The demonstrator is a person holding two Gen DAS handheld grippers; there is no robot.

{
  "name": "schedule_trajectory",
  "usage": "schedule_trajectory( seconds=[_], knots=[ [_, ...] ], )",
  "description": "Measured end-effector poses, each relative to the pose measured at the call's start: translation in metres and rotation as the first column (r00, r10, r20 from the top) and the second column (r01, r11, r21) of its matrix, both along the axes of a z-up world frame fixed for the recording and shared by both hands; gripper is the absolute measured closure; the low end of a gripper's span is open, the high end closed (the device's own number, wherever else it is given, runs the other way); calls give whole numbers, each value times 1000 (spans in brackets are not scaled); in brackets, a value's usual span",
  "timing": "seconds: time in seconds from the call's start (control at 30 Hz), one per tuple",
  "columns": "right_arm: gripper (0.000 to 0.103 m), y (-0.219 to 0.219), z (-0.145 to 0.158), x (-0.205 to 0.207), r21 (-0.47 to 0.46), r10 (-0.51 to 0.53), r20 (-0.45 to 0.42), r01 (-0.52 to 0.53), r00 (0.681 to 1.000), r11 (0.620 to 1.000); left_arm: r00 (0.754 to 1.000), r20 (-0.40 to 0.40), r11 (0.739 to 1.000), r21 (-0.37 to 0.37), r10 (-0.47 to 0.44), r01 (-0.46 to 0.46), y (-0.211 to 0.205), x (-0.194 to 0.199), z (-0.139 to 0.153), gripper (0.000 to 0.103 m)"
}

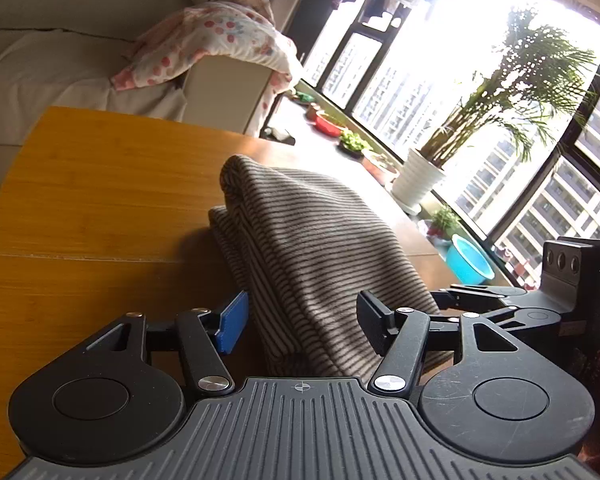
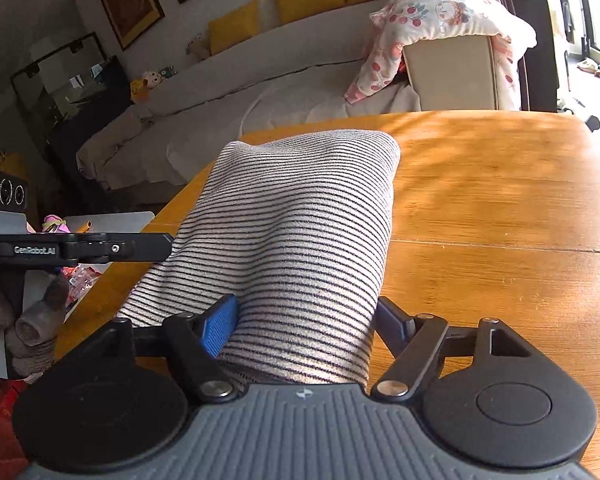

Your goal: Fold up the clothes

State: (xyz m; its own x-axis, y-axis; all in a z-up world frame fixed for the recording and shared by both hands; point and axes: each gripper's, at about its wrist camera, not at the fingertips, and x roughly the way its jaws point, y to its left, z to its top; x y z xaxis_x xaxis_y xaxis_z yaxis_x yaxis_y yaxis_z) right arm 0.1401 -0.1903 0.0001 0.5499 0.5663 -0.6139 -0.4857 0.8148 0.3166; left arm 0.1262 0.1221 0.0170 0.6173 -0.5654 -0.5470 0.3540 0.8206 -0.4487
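Soft striped knit cloth (image 2: 300, 240) on smooth, faintly glossy wooden table (image 2: 500, 200)

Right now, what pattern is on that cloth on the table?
Thin dark stripes on pale grey-beige cloth, clearest in the right wrist view.

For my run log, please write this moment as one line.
task: fold clothes | left hand-held gripper: open around striped garment | right hand-held gripper: open around same garment | garment: folded on wooden table

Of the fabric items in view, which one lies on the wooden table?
The grey striped garment lies folded on the wooden table, between both hand-held grippers' open fingers. The pink-printed white blanket instead hangs over the beige sofa arm behind.
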Motion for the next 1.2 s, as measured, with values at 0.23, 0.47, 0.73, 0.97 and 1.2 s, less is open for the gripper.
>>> schedule_trajectory(
  seconds=[0.23, 0.47, 0.73, 0.97, 1.2],
  knots=[
    [32, -11, -5, 5, 44, 4, 8, -4, 1000, 999, 996, -13, 992, 92, -85, 86, -25, 22, -17, 47],
    [32, -20, -11, 60, 65, -107, 35, 105, 994, 992, 997, 14, 991, 108, -77, 75, -41, 98, -20, 48],
    [32, -15, -15, 125, 19, -147, 91, 146, 985, 989, 993, 113, 990, 142, -30, 13, -39, 138, 6, 52],
    [31, -3, -12, 124, -52, -120, 136, 128, 983, 990, 987, 162, 1000, 10, -16, 15, -47, 202, 36, 49],
    [30, 8, 11, 105, -140, -82, 238, 118, 968, 983, 999, 27, 996, 88, -33, 30, -63, 276, -17, 63]
  ],
)
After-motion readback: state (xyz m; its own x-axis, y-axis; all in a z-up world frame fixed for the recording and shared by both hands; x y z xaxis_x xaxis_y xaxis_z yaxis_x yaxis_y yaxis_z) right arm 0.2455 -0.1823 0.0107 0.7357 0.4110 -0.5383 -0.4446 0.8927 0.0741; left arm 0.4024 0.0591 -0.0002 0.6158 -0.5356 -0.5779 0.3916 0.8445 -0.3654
